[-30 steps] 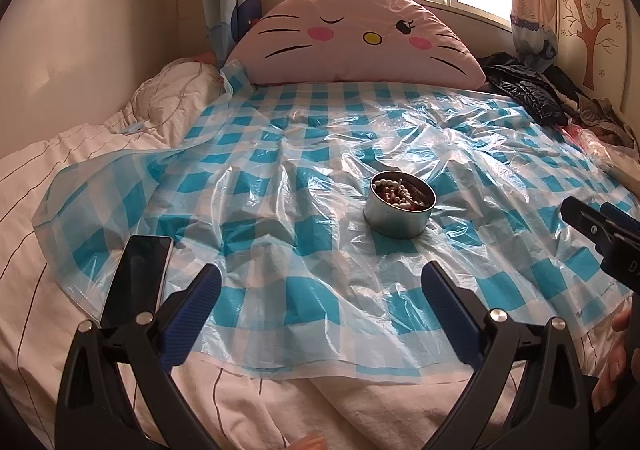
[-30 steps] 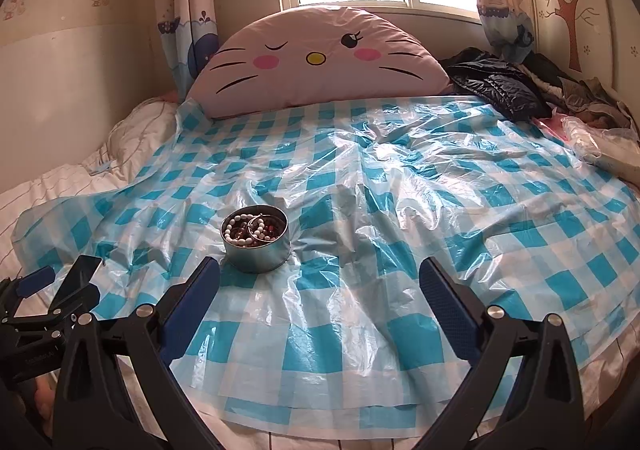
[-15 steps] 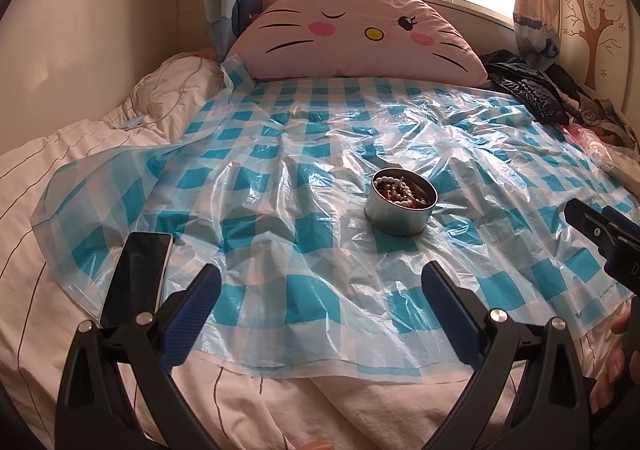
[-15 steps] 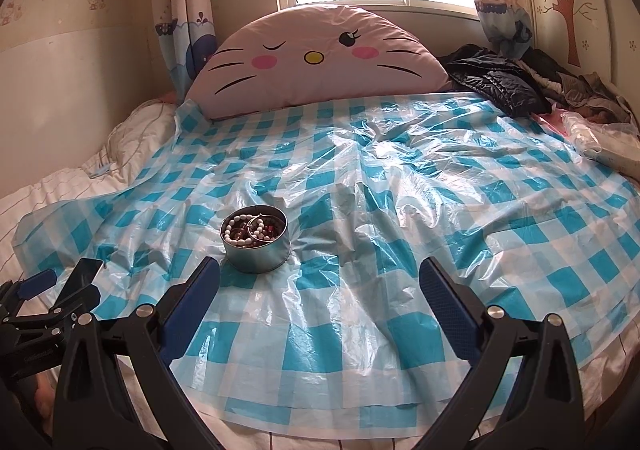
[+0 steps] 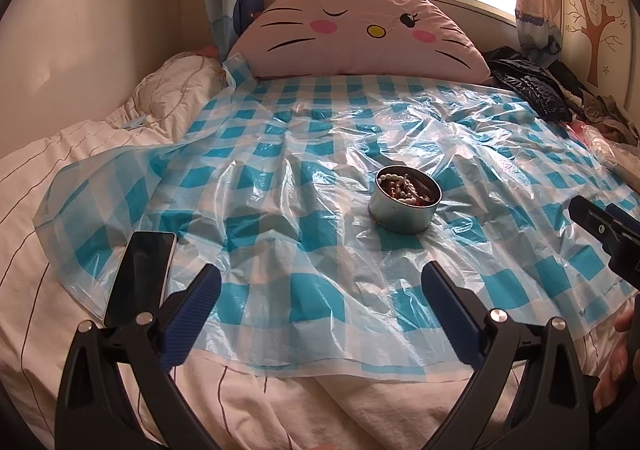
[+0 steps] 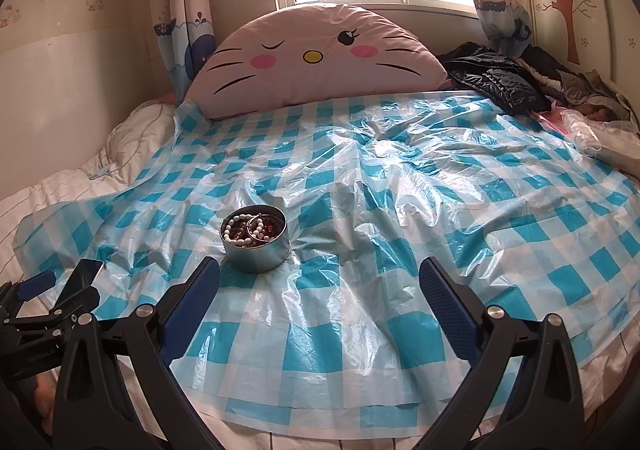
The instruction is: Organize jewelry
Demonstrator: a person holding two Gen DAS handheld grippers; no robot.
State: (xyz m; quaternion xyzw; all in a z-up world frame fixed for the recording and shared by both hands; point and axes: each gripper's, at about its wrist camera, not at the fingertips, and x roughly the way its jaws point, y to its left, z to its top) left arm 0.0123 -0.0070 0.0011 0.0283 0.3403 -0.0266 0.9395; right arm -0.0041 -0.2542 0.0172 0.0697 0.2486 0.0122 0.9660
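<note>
Bedroom, bed (image 5: 280, 402) as work surface, covered by a crinkled blue-check plastic sheet (image 5: 304, 185); cartoon-cat headboard cushion (image 5: 360, 33) at the far end under the window.

Left wrist view: your left gripper (image 5: 320, 298) hangs low over the near edge of the sheet, jaws spread wide, nothing between them; round metal tin (image 5: 404, 205) sits on the sheet ahead and slightly right, well apart from the fingers; jewelry (image 5: 406, 189) is piled inside it, white beads plus darker pieces, tangled, individual items too small to separate; no loose piece visible on the sheet; black phone (image 5: 140, 274) lies at the sheet's left edge, just beside your left finger; dark jacket (image 5: 528, 89) and a clothes heap sit far right, off the work zone.

Right wrist view: your right gripper (image 6: 320, 290) is also released and wide, empty; tin (image 6: 254, 238) is near its left finger, closer than to the other claw; a pale bead string and a thin ring-shaped piece show on top of the pile.

Progress: everything visible is in the tin; that fits either a finished gather-up or a full tin waiting to be sorted out; frames don't settle which.

Obstructions: path to the tin is open from both sides; sheet is slippery and wrinkled, so I'd expect the tin to skid if nudged; watch the phone on the left.
</note>
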